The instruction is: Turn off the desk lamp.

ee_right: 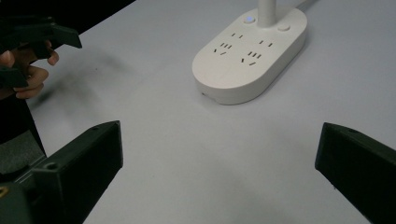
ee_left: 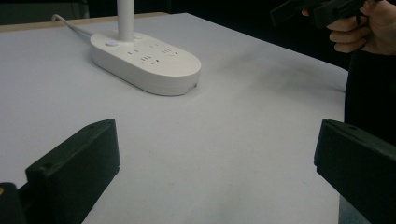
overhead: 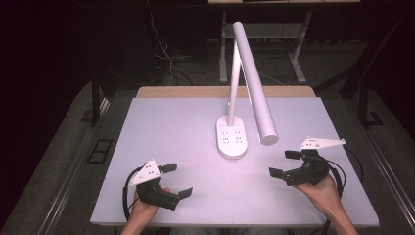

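Both grippers, left (overhead: 176,180) and right (overhead: 283,163), gape over bare table (overhead: 176,122) flanking the lamp base (overhead: 232,137).

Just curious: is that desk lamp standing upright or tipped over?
Upright. The lamp stands on its flat base on the table, stem rising straight, head angled down.

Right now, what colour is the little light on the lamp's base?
Blue, on the white lamp base; clearest in the right gripper view.
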Available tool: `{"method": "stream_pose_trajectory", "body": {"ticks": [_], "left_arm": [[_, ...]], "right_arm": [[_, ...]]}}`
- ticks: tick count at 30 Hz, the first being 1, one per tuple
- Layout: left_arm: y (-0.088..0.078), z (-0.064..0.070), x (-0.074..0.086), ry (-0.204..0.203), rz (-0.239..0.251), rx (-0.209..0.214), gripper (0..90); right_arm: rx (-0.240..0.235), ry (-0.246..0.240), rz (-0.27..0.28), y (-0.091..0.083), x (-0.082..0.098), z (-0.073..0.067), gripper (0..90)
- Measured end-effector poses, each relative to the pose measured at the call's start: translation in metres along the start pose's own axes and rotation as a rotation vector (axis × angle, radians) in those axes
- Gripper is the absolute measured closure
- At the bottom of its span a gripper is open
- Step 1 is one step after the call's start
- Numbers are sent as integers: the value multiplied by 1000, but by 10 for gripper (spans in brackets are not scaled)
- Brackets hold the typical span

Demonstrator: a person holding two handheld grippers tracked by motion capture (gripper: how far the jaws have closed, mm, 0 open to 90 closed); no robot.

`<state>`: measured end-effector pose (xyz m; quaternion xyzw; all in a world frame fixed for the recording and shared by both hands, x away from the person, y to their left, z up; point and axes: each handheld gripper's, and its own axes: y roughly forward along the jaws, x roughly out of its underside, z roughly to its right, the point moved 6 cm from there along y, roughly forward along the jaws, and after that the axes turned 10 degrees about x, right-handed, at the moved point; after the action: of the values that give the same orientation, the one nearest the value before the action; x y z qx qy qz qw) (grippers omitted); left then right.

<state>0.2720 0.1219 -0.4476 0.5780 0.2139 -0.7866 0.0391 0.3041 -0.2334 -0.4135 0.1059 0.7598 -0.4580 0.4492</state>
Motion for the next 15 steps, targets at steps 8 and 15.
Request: {"method": "stream_pose_trajectory", "body": {"ticks": [8,15], "left_arm": [[0,0,0,1,-3,0,0],[-1,0,0,-5,6,-2,0]], "right_arm": [[-15,-1,-2,4,-15,2,9],[-16,-9,-10,10,-26,6,9]]}}
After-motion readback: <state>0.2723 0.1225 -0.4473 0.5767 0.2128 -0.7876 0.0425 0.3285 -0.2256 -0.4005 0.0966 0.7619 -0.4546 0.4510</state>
